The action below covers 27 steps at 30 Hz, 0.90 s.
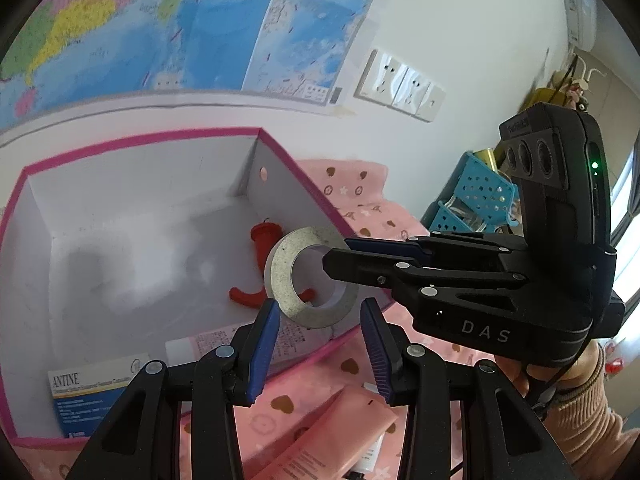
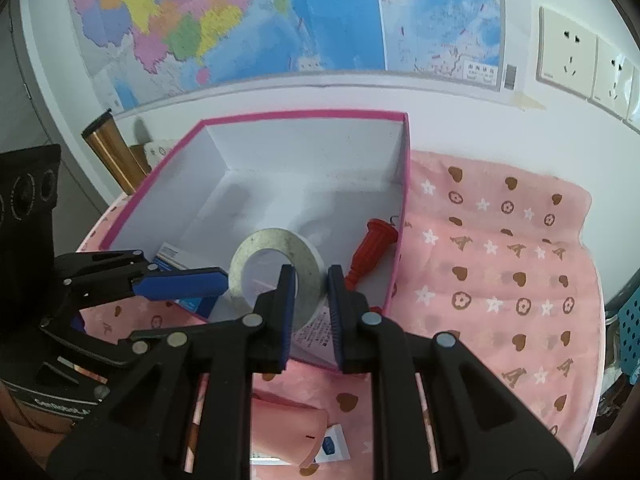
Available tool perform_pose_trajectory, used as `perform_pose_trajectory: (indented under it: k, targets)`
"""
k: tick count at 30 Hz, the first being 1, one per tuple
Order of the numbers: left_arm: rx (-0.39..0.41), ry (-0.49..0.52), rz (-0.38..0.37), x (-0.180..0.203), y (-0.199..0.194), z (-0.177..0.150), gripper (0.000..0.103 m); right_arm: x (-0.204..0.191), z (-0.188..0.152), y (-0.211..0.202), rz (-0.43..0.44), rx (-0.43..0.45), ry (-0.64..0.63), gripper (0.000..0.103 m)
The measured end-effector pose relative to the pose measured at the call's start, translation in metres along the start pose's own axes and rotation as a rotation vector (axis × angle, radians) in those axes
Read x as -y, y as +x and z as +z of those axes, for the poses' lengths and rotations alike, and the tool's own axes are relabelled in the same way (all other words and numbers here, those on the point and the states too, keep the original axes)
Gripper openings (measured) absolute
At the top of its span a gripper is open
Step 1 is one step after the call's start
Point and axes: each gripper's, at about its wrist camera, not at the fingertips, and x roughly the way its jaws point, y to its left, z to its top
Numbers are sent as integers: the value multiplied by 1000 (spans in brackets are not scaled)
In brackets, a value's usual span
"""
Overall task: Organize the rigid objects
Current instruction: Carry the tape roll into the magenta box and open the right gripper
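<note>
Closest to the lens in the left wrist view are the two blue pads of the left gripper [image 1: 321, 332]; they stand apart and nothing is between them. Just beyond their tips hangs a grey tape roll [image 1: 285, 276], a flat ring with a wide hole. It is carried by the right gripper [image 2: 311, 280], which comes in from the right side of that view. One finger of this gripper passes through the hole and the other lies outside, so its jaws are clamped on the wall of the ring. The roll is in the air over the near edge of an open box [image 1: 140, 142] with white inside walls and a pink rim; it does not rest on anything. In the right wrist view one pad of the left gripper is just beside the left edge of the ring, but I cannot tell if they touch. Inside the box lie a red plastic piece [image 1: 264, 240] near the right wall, a white and blue carton [image 1: 88, 392], and a printed sheet or packet. The box stands on a pink cloth [image 2: 500, 240] with hearts and stars. A pink tube [image 1: 340, 432] lies on the cloth in front of the box. On the wall behind hang a coloured map [image 1: 120, 20] and sockets [image 2: 568, 56].
</note>
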Motion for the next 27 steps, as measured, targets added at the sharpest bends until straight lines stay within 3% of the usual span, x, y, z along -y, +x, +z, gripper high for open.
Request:
perform_pose_trajectory:
  k: [6,9,13,19,24,27]
  targets:
    - [-30,-34,1,-5,10,3,42,1,-1,12,-60,-42,14,20]
    - [-29,-53,7,-10,10,4,42,2,2,11,-118,-33,15,32]
    - [-5,-36,35,-8,1,1,42,3,0,-2,-111,7,21,34]
    - [76,29,61,3,-34,-14,54,-4,-21,-34,-46,71,9,40]
    - [112,62,61,10,-60,-32,55,-22,-47,-61,63,96,-50,40]
    - [114,70,65,12,-69,-45,56,-36,-69,-67,122,68,-102,40]
